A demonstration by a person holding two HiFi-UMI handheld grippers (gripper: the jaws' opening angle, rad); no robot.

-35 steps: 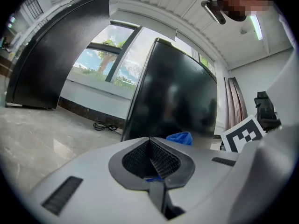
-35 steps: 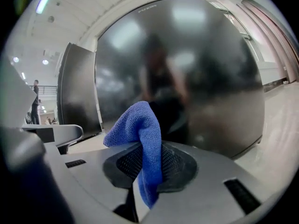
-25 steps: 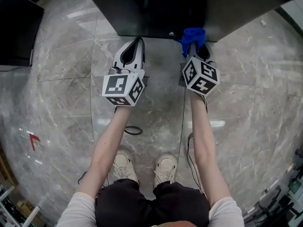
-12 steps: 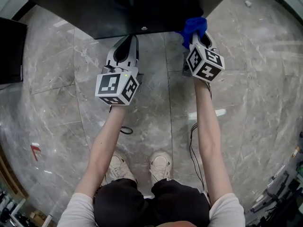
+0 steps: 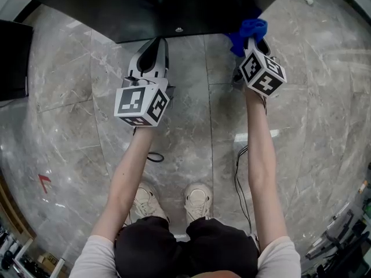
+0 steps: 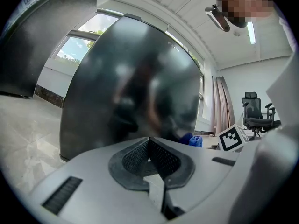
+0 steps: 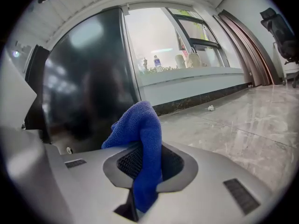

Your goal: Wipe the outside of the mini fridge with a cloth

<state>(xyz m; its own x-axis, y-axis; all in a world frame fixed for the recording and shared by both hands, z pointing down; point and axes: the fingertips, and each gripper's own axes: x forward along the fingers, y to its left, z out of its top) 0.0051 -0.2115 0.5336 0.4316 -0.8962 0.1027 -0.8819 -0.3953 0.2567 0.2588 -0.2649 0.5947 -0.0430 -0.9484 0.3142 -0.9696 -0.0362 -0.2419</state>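
Head view, left to right.

Dark cabinet [image 5: 11, 57]: at the left edge, cut off by the frame.

Red mark [image 5: 43, 182]: on the grey marble floor [image 5: 75, 126]; its shape is too small to read.

Left gripper [image 5: 156, 41]: jaws point up-frame at the mini fridge [image 5: 174, 4], tips near its lower edge, marker cube [image 5: 142, 104] behind them. Its own view shows the jaws together tip to tip, with nothing between them.

Mini fridge: black, glossy, mirror-like. In the left gripper view the fridge [image 6: 135, 87] stands upright, long axis vertical, and a blurred reflection fills its face. From above only a band of it shows along the top of the frame; the rest is cut off. Its lower edge runs left to right, with a small pale foot [image 5: 178, 30] under it.

Cable [image 5: 155, 157]: black loop on the floor beside the left forearm.

Shoes [image 5: 199, 200]: pale pair, toes toward the fridge.

Right gripper [image 5: 255, 39]: jaws aimed at the fridge's right corner and clamped on a cloth [image 5: 246, 30].

Cloth: blue, nubby weave. In the right gripper view the cloth [image 7: 142, 125] runs lengthwise up through the jaws. Its tail hangs below, and its bunched top folds over and leans left toward the fridge [image 7: 84, 87]. Whether it touches the fridge cannot be told.

Window sill [image 7: 196, 71]: right of the fridge, with small bottles on it, too small to identify.
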